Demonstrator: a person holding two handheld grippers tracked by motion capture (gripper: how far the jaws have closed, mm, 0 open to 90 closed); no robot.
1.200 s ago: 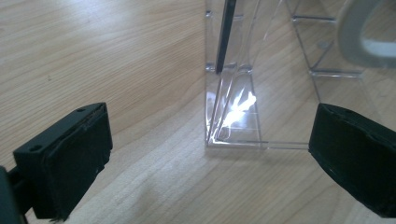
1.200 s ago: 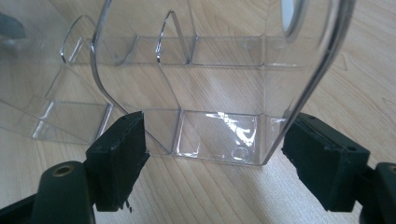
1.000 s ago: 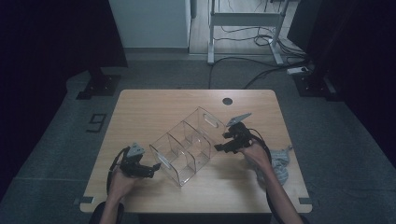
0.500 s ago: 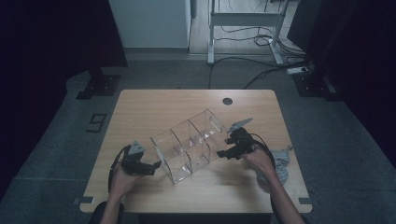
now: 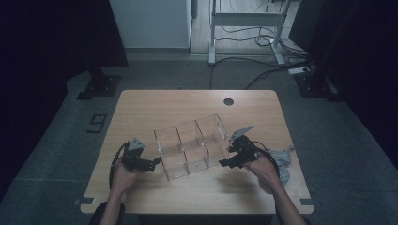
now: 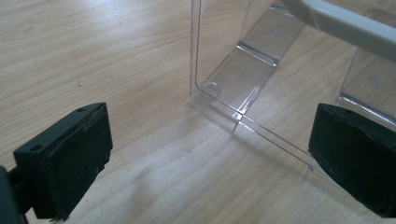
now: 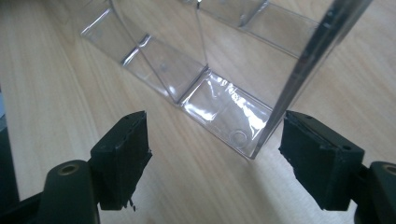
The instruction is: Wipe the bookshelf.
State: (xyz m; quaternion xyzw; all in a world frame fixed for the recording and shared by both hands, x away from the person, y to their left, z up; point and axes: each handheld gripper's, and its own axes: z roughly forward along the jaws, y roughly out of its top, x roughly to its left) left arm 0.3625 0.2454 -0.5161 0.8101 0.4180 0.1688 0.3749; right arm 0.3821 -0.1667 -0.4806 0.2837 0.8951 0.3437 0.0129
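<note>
A clear plastic organizer [image 5: 191,146] with three compartments lies slantwise in the middle of the wooden table [image 5: 155,108]. My left gripper [image 5: 155,162] rests at its near left corner, jaws open wide. In the left gripper view the left gripper [image 6: 210,163] frames that corner of the organizer [image 6: 247,74] without touching it. My right gripper [image 5: 226,157] is at the organizer's right end, open. In the right gripper view the right gripper [image 7: 215,154] straddles a corner of the organizer [image 7: 224,107]; its end wall stands close against the right-hand jaw, and the other jaw is free.
A crumpled grey cloth [image 5: 282,160] lies by the table's right edge, just behind the right hand. A round cable hole [image 5: 228,101] sits in the far part of the tabletop. Desk legs and cables stand on the floor beyond the table.
The organizer's right end has swung toward the person, so it lies less steeply across the table. The right gripper moved nearer along with it. The left gripper stayed put.
</note>
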